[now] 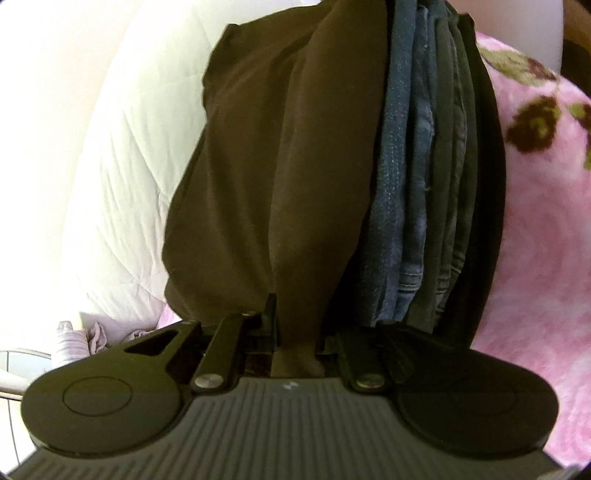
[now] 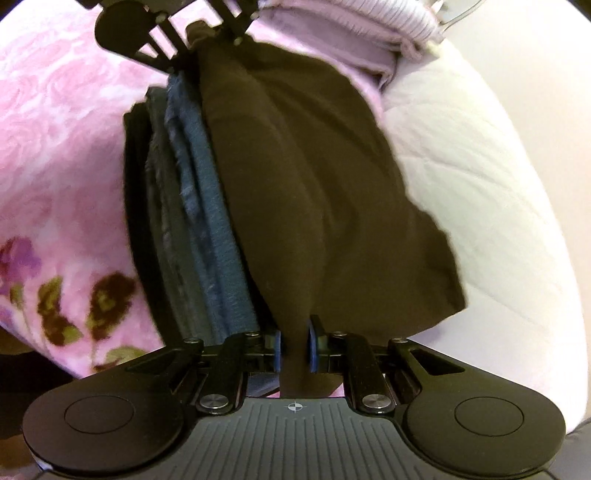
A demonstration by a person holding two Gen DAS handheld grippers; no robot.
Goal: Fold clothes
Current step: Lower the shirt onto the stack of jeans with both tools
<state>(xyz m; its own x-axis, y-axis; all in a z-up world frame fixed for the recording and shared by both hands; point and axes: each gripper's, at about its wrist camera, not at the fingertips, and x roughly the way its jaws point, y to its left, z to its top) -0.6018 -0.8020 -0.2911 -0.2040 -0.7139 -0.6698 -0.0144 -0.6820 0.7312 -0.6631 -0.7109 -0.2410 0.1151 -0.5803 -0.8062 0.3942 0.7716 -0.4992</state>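
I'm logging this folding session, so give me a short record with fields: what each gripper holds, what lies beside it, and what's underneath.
left gripper: shut on the dark brown garment
right gripper: shut on the same garment, opposite end
beside garment: stack of folded jeans, blue and dark
underneath: pink floral blanket
also nearby: white quilt, lilac ribbed clothing

dark brown cloth, blue and grey folded clothes in a stack, fluffy pink blanket with dark red flowers and green leaves, white quilt with stitched lines, pale purple striped top
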